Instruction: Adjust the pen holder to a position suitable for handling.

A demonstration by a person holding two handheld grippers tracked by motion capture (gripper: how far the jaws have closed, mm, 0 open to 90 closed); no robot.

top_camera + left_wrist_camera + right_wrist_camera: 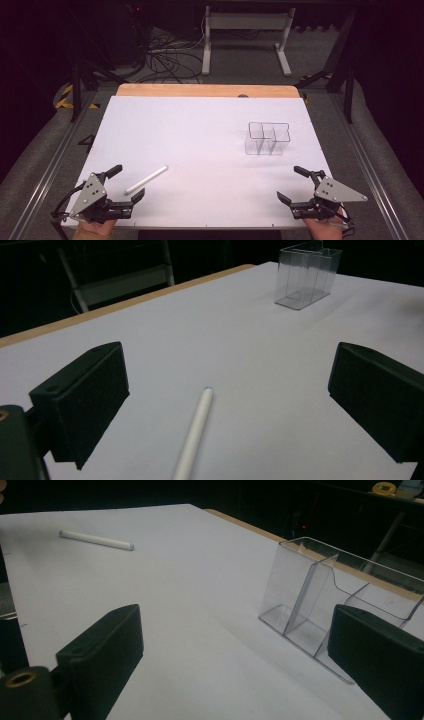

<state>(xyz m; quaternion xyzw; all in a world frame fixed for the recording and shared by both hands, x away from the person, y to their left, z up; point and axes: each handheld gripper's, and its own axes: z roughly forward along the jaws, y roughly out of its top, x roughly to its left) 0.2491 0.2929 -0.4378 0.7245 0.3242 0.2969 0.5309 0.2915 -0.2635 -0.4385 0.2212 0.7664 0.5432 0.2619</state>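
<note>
My left gripper (129, 183), fingers spread, has the white pen (146, 180) between them untouched; right gripper (292, 184) spread too, clear organizer (268, 138) at eleven o'clock.

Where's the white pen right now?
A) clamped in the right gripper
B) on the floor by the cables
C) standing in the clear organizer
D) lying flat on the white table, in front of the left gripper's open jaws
D: the white pen lies flat on the white table, just ahead of the left gripper, whose jaws stand open, apart from the clear organizer.
</note>
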